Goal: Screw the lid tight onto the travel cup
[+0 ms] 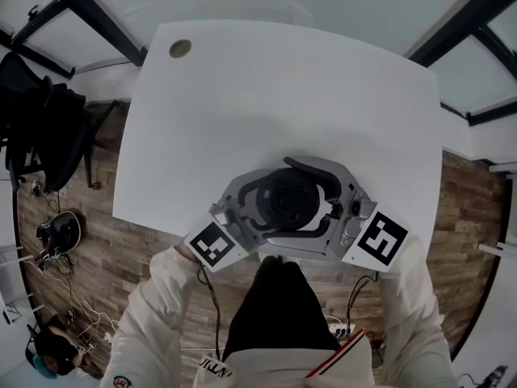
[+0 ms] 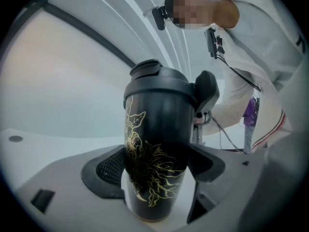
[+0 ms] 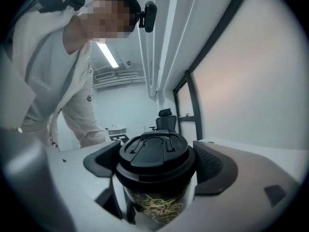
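Left tongs (image 2: 157, 168), spread wide, pinch the travel cup (image 2: 152, 124); right tongs (image 3: 158, 163) pinch its lid (image 3: 155, 151).

Travel cup (image 3: 155, 202) base (right gripper view) below frame edge

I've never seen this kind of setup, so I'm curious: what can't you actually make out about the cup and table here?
Lid's thread: the lid's own rim covers it in both gripper views, so tightness is unknown.
Cup's underside: the left gripper's body hides it in the left gripper view, and the lid covers it in the head view.
Small round thing on the table: too small in the head view.
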A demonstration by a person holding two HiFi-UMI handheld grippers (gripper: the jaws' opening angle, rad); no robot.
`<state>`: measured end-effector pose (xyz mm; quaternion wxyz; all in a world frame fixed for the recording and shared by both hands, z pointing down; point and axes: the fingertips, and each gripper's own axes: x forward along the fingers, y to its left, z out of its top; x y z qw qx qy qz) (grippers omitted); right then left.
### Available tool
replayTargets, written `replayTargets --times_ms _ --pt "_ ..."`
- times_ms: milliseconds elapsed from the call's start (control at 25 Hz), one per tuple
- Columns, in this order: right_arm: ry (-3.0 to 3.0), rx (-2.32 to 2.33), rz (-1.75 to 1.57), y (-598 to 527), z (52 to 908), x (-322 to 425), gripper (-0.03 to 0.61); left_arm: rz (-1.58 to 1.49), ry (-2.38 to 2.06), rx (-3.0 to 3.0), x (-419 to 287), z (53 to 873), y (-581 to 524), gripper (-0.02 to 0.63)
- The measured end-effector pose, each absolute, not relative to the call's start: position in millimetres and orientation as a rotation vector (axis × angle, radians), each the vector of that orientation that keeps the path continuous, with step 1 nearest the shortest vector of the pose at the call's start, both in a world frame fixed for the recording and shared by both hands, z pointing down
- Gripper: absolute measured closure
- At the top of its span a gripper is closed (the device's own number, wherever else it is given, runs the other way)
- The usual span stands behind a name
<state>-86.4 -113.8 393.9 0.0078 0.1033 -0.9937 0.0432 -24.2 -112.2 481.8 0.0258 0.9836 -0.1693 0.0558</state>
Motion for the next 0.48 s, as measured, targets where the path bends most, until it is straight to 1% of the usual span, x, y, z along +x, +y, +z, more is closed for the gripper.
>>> replayTargets --times_ms 320,400,480 --pt "-2.866 1.276 0.238 -129 395 -56 0.103 0.206 -0.967 2.995 -18 478 -113 0.221" --pt "-2.794 1.438 0.252 -128 394 -51 0.103 0.213 -1.057 2.993 -16 477 -111 0.221" --pt "-2.742 1.503 0.259 -127 397 -49 0.103 0.183 -1.119 2.964 -16 476 -111 0.221"
